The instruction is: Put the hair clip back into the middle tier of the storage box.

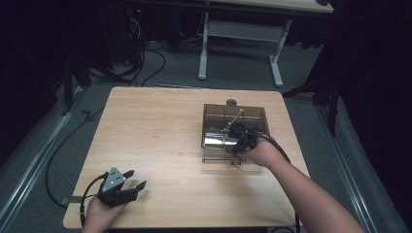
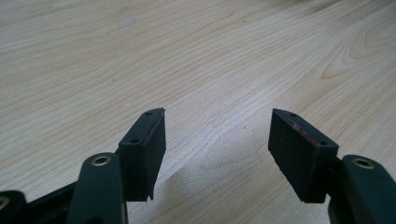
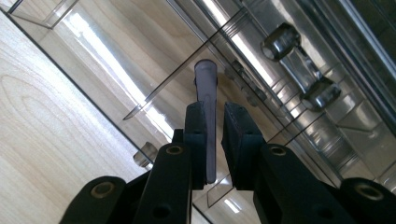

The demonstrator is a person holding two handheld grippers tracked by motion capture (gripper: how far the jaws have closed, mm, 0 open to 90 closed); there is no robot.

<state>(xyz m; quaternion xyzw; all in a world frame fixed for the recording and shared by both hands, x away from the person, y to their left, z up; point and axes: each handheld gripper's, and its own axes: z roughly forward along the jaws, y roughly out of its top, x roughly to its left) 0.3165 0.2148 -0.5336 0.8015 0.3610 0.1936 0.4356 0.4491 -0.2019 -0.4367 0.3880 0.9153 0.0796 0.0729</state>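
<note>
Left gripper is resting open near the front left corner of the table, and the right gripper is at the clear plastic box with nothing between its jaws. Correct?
Not quite. In the right gripper view, the right gripper has a slim grey plastic piece between its jaws, at the clear plastic box. The left gripper is open as you say.

I see a smoky, see-through plastic box at centre right of the high view, standing on the wood with thin inner dividers. In the right gripper view, at the middle of the frame, a slim grey translucent tab with a rounded tip stands on edge, pointing toward the top of the frame, over the box's clear compartments.
</note>
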